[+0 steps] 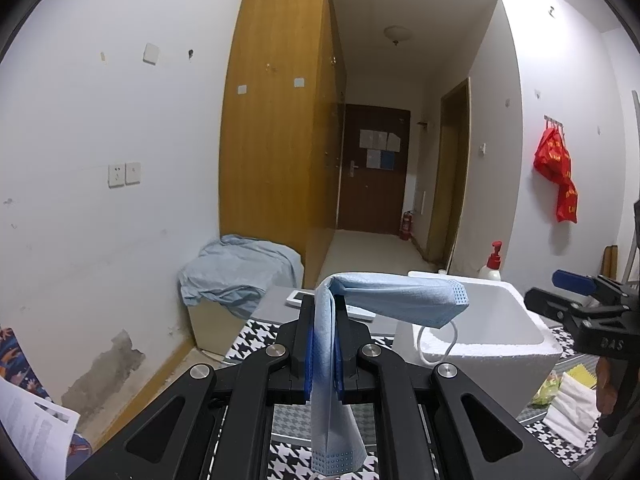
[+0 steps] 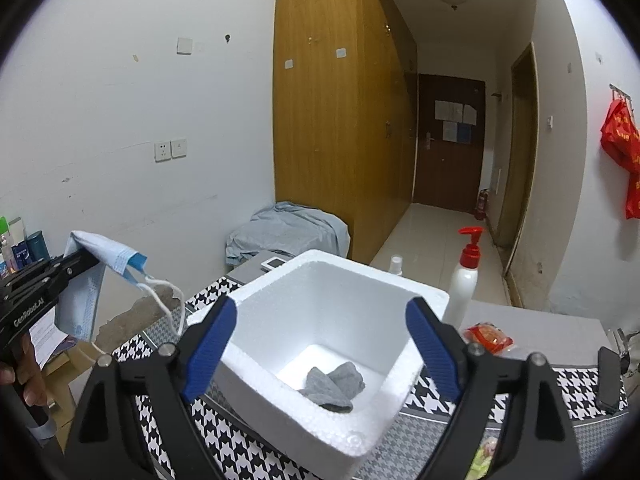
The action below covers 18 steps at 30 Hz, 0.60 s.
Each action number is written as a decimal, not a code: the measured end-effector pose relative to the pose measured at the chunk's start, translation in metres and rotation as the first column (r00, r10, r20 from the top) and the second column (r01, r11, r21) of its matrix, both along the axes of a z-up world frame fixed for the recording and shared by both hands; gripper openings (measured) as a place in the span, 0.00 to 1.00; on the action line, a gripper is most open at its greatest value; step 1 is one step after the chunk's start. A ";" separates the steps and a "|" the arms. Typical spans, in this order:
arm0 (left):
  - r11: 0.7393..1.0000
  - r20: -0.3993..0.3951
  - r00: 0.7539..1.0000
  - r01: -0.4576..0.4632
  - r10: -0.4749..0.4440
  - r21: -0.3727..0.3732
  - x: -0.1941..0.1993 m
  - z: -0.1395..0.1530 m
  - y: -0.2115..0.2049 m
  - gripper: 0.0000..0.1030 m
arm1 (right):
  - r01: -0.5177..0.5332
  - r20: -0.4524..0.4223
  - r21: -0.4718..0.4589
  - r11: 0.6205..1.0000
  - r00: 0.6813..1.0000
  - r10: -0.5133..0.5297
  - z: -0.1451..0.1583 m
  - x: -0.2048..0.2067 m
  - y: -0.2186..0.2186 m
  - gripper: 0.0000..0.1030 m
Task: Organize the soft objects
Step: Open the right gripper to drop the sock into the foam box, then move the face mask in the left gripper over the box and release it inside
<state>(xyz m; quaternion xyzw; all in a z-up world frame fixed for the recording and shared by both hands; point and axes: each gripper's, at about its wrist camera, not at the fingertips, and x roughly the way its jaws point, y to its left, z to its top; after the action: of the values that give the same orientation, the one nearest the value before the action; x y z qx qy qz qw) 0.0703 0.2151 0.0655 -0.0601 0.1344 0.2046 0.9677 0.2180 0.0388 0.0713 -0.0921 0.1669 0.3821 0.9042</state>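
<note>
Wooden wardrobe (image 2: 332,120) against white wall, dark door (image 2: 450,140) down hallway. Red bag (image 1: 556,172) hangs on wall hook. Pump bottle (image 2: 464,280), red top, on houndstooth table (image 2: 576,384). Red snack packet (image 2: 488,338) near bottle. Fire extinguisher (image 1: 406,226) by door.

Left hand-held gripper (image 1: 324,312) clamped shut; right hand-held gripper (image 2: 322,336) spread wide.
</note>
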 end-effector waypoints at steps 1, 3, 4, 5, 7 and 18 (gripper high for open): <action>1.000 0.000 1.000 0.003 -0.003 -0.003 0.001 0.001 -0.001 0.08 | 0.001 0.003 0.000 1.000 1.000 -0.001 0.000 -0.001 -0.001 0.92; 1.000 0.002 1.000 0.009 -0.009 -0.002 0.003 0.002 -0.003 0.08 | 0.002 0.018 0.003 1.000 1.000 -0.003 0.001 -0.004 -0.004 0.94; 1.000 0.004 1.000 0.013 -0.013 -0.003 0.003 0.003 -0.004 0.08 | 0.004 0.025 0.003 1.000 1.000 -0.004 0.001 -0.006 -0.005 0.94; 1.000 0.007 1.000 0.017 -0.017 -0.004 0.004 0.005 -0.005 0.08 | 0.008 0.031 0.003 1.000 0.999 -0.008 0.001 -0.008 -0.008 0.94; 1.000 0.012 1.000 0.024 -0.024 0.002 0.006 0.008 -0.007 0.08 | 0.010 0.038 0.008 1.000 0.999 -0.010 0.003 -0.008 -0.012 0.94; 0.997 0.026 0.996 0.082 -0.082 0.013 0.021 0.022 -0.022 0.08 | 0.028 0.064 0.005 1.000 0.998 -0.029 0.001 -0.015 -0.028 0.99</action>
<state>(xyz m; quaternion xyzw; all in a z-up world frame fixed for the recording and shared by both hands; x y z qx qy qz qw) 0.0911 0.1928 0.0877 -0.0512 0.1229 0.1649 0.9773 0.2027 0.0112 0.0721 -0.1000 0.1383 0.3664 0.9147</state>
